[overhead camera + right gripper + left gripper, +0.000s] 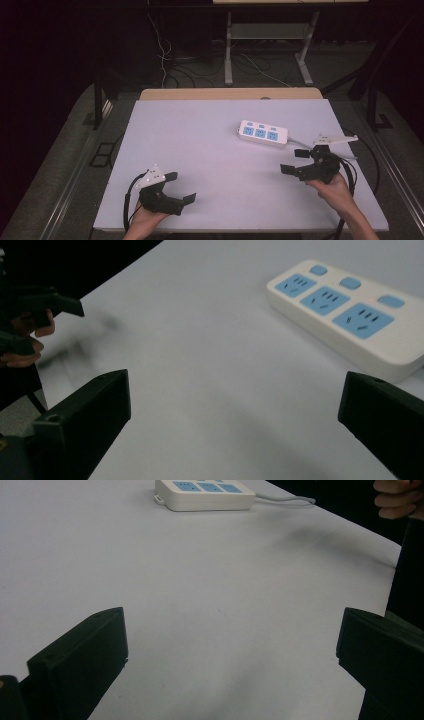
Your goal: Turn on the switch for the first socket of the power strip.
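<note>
Power strip [263, 133] lay flat on the tabletop [200, 150], right of centre toward the far side, with its long axis running left to right and tilted slightly, so that the corded end sat nearer you. Its cable [299, 142] left that right-hand end and trailed toward your right gripper [296, 161]. That gripper was near the strip but apart from it, its jaws spread wide and holding nothing. In the right gripper view the power strip [350, 322] sat ahead and to the right of the jaw line, not between the jaws (its three blue sockets faced up).

Your left gripper [182, 187] rested near the front left of the tabletop, well apart from the strip, jaws likewise spread and empty. In the left gripper view the power strip [205, 494] appeared far ahead.

Your right hand was therefore the nearer one. A grasp would likely call for swinging the right jaws across the strip's short width.
</note>
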Tool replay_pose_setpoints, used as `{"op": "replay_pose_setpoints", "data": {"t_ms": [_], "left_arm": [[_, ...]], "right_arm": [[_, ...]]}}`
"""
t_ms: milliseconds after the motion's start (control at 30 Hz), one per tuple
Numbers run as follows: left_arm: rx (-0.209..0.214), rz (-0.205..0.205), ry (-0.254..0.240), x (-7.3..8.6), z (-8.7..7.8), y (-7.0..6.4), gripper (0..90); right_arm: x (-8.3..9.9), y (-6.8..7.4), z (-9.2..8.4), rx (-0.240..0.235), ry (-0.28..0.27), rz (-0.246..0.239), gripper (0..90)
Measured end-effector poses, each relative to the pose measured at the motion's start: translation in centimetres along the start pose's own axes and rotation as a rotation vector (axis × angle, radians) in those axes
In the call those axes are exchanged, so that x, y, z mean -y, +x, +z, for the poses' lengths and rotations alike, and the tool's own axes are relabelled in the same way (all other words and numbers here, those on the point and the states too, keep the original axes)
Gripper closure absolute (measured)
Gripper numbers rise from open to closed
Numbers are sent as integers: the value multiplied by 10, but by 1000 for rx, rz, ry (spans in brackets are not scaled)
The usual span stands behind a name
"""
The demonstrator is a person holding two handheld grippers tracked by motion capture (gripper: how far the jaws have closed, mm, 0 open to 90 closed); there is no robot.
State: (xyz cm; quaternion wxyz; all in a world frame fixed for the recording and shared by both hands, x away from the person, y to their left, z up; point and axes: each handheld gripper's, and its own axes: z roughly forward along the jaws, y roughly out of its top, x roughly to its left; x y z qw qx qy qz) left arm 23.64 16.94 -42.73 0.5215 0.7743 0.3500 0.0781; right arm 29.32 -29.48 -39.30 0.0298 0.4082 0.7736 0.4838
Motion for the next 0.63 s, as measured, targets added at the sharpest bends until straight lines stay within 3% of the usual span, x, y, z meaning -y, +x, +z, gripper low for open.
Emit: {"op": "replay_pose_setpoints", "data": {"t_ms": [100, 433, 633], "left_arm": [[0, 2, 3, 0, 0, 0, 0], [0, -2, 9, 1, 0, 1, 0], [-2, 0, 17, 0, 1, 2, 0]], "right_arm": [[16, 4, 4, 8, 25, -9, 2], [48, 14, 2, 8, 15, 6, 2], [56, 12, 1, 5, -3, 12, 2]]}}
